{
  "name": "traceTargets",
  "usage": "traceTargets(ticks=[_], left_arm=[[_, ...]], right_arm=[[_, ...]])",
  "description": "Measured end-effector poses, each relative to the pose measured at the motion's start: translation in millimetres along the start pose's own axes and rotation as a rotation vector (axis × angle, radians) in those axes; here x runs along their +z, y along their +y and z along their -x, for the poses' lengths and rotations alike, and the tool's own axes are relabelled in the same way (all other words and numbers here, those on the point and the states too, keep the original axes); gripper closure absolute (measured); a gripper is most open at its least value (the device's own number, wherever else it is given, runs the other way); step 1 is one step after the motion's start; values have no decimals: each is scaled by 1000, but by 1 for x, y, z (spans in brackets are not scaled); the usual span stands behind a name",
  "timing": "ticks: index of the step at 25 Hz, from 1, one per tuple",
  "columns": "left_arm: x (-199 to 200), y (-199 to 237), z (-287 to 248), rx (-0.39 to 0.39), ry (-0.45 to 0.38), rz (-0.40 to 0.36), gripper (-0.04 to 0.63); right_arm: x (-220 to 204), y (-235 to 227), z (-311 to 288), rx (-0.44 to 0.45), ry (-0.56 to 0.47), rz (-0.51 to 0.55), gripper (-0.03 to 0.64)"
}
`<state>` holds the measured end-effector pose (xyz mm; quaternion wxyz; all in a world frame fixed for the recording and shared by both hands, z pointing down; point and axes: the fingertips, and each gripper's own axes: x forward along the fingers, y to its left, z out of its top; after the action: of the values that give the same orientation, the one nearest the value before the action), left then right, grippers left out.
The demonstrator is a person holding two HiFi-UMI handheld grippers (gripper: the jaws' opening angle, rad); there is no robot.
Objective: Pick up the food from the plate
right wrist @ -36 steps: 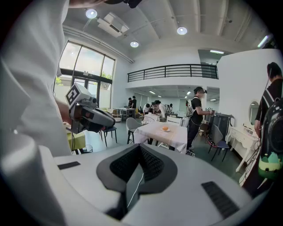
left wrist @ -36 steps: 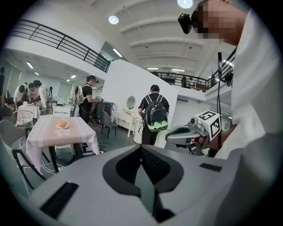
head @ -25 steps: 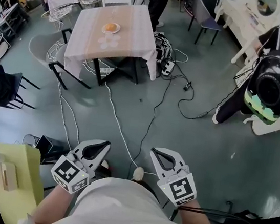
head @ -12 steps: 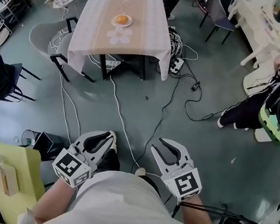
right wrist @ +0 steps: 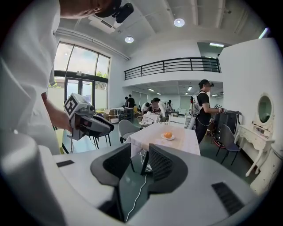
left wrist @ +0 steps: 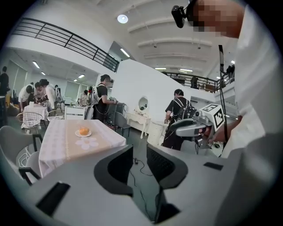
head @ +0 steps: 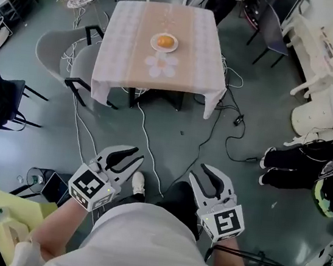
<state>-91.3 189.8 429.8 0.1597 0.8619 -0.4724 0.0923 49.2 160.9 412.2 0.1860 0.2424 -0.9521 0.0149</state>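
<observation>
My left gripper (head: 135, 154) has its dark grey jaws a narrow slot apart and opening, with nothing between them but grey floor. My right gripper (head: 197, 171) is also parting its jaws, the gap a little wider, and it is just as empty; through the slot I see only floor and a white cable (right wrist: 138, 187). Both grippers hang side by side, close to my body and well short of the square table with a pale pink checked cloth and a beige runner (head: 127, 44).

The round orange piece of food (head: 165, 40) sits on a small white plate (head: 163, 49) near the middle of that table, on the runner. A white flower-shaped mat (head: 161, 66) lies on the table just on my side of the plate. Black and white cables (head: 218, 115) trail over the floor from under the table towards me. A grey shell chair (head: 53, 53) stands at the table's left side, and a person in black (head: 307, 162) crouches well off to the table's right.
</observation>
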Motion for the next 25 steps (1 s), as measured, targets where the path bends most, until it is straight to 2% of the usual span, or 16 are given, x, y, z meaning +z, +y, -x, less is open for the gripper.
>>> traceTargets(ticks=[3,7,10,13,19,22,25], left_arm=[[3,36,-12,28,-16,23,497],[21,82,-54,65,-29,30,485],[35,121,-85,116,-18,28,476],[52,160,-116,185,-7,35,468],[83,224,-193,239,37,-2,418],[84,262,-222,237,94,-12,403],[80,304,-252,222,166,-78,390]], right_arm=[[4,-10,-27,14,18,7,483],[8,-58,-64,36,28,4,485],[19,-94,-99,92,17,18,485],[40,-127,-128,163,-8,75,483],[47,-200,-164,220,-8,104,483],[45,-225,-181,213,7,85,482],[44,-246,-198,178,30,51,480]])
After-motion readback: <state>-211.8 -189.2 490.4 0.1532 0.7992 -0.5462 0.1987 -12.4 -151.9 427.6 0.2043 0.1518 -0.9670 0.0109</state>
